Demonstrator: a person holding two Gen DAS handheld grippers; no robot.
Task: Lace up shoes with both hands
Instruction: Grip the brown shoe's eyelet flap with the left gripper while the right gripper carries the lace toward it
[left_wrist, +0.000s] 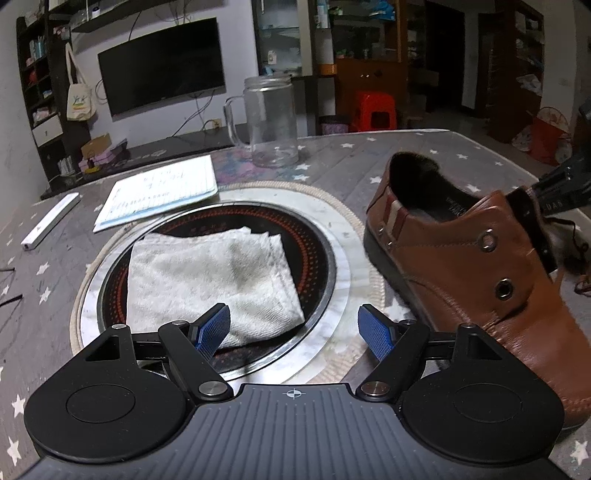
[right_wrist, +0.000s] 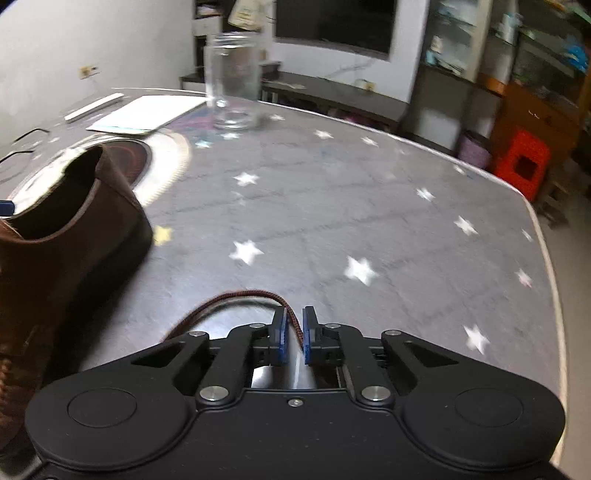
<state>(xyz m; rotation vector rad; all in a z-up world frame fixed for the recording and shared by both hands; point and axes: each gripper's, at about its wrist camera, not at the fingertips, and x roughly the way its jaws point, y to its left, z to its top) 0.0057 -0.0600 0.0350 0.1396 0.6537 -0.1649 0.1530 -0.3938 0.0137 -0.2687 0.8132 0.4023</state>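
While the left claw hangs with its blue-padded fingers spread wide and nothing between them, it sits just above the near rim of a round inset cooktop on which a folded white towel lies. Just to its right stands the brown leather shoe, heel toward the far side, two metal eyelets showing bare on its side flap. In the right wrist view, the right claw has its pads nearly pressed together on a dark reddish-brown braided shoelace, which arcs leftward from the pads back toward the shoe at the left edge of that view. Beyond the claw stretches the grey star-printed surface, blurred. Farther back on it, a lined sheet of paper lies beside the cooktop, a white stick-shaped object well to its left, and a clear glass mug stands near the far edge. Past that, a dark wall-mounted screen and a red plastic stool are visible.
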